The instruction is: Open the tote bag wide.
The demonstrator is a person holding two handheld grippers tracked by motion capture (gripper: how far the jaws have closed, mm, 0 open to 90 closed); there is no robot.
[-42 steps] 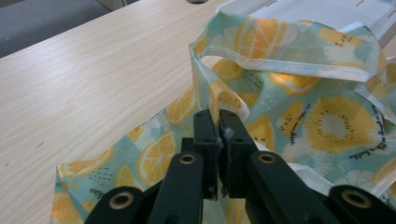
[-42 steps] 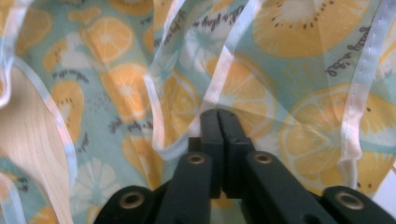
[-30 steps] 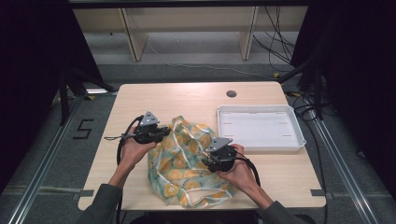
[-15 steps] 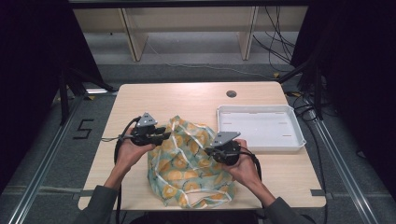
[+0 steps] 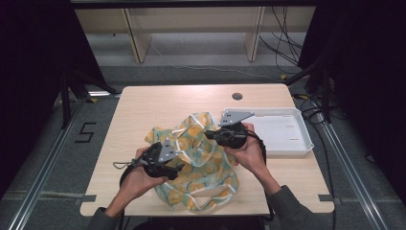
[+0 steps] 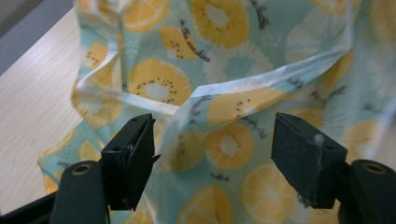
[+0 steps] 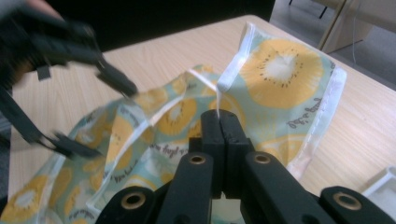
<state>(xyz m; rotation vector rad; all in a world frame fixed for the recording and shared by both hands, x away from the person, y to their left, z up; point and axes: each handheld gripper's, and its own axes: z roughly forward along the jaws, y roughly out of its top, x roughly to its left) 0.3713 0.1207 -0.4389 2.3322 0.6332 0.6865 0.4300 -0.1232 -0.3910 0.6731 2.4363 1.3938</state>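
1. A thin cloth (image 5: 194, 158) printed with yellow fruit slices lies crumpled on the near middle of the bench (image 5: 143, 110). It looks light, limp and likely to slide.
2. The white-taped hem looks best for a hold.
3. The right tool (image 7: 219, 122) is pinched tight on that hem, lifting a corner.
4. The left tool (image 6: 212, 161) has just been opening; its jaws stand wide, cloth between them but unpressed.
5. A white tray (image 5: 282, 132) sits at the right. Grey floor and dark drapes surround the pale wood.
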